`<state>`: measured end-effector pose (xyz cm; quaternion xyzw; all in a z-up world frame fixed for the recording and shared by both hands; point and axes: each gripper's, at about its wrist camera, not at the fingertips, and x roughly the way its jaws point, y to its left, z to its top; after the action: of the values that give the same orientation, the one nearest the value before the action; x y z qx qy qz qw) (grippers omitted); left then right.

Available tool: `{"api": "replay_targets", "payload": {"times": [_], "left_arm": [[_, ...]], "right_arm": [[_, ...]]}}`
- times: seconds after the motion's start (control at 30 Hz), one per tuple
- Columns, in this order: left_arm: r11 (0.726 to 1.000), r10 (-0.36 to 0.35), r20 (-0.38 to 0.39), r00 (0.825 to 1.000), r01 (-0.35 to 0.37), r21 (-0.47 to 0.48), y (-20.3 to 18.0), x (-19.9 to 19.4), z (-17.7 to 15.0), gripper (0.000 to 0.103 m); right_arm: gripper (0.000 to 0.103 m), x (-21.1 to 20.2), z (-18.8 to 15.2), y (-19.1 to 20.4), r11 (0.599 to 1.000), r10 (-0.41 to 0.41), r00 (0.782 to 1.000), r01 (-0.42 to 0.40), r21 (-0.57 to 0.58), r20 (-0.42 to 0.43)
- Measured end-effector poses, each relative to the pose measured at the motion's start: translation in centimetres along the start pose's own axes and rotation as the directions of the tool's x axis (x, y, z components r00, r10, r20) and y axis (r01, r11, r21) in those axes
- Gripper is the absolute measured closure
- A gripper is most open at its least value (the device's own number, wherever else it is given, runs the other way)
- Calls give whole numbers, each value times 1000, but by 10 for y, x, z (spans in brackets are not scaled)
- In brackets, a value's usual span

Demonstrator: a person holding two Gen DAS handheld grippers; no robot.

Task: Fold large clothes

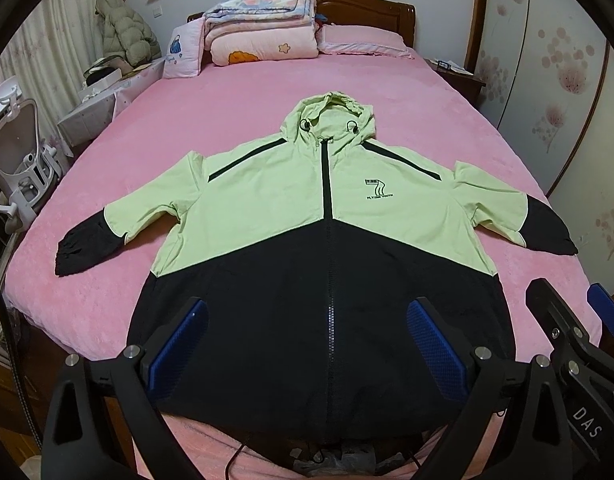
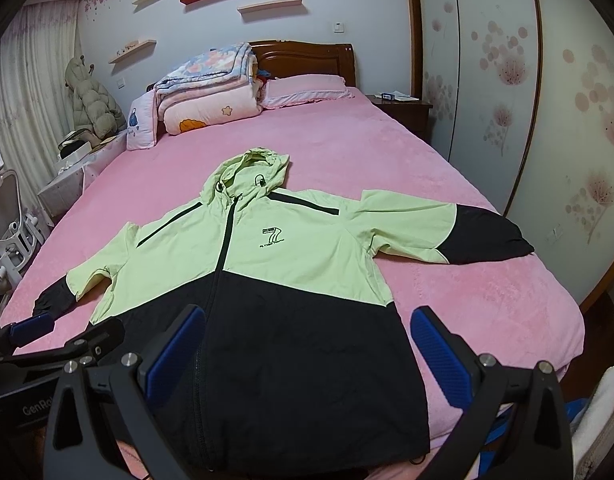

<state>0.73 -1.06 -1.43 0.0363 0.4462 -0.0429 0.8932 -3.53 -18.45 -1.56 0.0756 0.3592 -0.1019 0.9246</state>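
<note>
A green-and-black hooded jacket (image 1: 327,240) lies face up and zipped on the pink bed (image 1: 227,92), filling the middle of both views. Its long axis runs from the hem at the bottom of the frame up to the hood (image 1: 331,118) near the upper centre, so the hood points away from the cameras toward the headboard and the hem lies closest to the jaws. Both sleeves spread sideways across that axis: the one on the left of the frame (image 1: 107,236) bends down toward its black cuff, and the one on the right of the frame (image 2: 447,228) stretches out to a black cuff close to the bed's edge.

The left gripper (image 1: 307,344) hangs above the black lower panel, almost over the zip, with its jaws spread wide and nothing between them. The right gripper (image 2: 307,344) hangs above the hem toward the right side of the frame, its jaws equally wide and empty; one blue pad sits over the black cloth, the other over bare bedding beside it.

No fold is made yet. Each sleeve lies forward and outward of the gripper on its own side, so the right gripper looks better placed for the right-of-frame sleeve and the left gripper for the other.
</note>
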Motion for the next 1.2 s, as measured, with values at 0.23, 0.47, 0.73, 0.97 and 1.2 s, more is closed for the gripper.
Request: {"api": "replay_targets", "payload": {"times": [0.23,0.47,0.73,0.97,1.2], "left_arm": [[1000,-23,5,1000,23,-9,-3,0,4,4],[1000,-31,39,999,31,4,-13,-3,15,4],[999,-44,101,994,42,25,-26,-14,40,4],[996,-89,131,987,87,18,-37,-23,70,4],[990,-138,193,971,128,67,-60,-36,98,3]], "right_arm": [[0,-2,6,-7,1000,13,1000,-13,8,11],[0,-2,18,-14,1000,-3,999,3,-8,37],[0,-4,40,-25,999,30,997,-28,-22,74],[0,-22,63,-28,997,5,977,12,-78,212],[0,-36,94,-45,991,-24,960,59,-118,280]]}}
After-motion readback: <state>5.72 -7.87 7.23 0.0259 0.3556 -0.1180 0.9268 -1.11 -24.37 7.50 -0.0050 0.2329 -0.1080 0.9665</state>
